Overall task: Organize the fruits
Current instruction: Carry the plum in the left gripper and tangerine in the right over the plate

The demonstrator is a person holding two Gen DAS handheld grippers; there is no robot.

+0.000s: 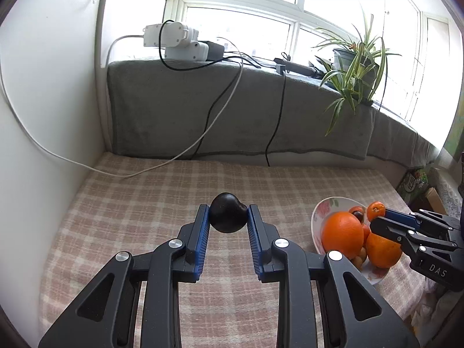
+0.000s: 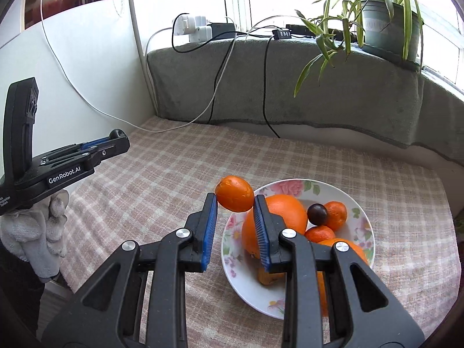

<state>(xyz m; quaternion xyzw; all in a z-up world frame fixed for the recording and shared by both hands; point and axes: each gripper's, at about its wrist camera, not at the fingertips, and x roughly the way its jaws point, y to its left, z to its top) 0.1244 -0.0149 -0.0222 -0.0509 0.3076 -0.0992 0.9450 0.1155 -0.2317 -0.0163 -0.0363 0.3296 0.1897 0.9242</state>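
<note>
Left wrist view is showing my left gripper [image 1: 228, 217] pinching a dark plum [image 1: 227, 217] between its jaws, lifted clear of the checked surface [image 1: 139, 203], probably so it can be sorted apart from the citrus. Right wrist view is showing my right gripper [image 2: 235, 200] clamping a small mandarin [image 2: 235, 193] at the very tips, hanging just beside the plate [image 2: 361, 203] rim. I am gripping each fruit near the tips, I think, so the pads do not bruise it. On the plate a big orange [image 2: 285, 211], more mandarins and another plum [image 2: 317, 214] are lying piled together, awaiting sorting.
</note>
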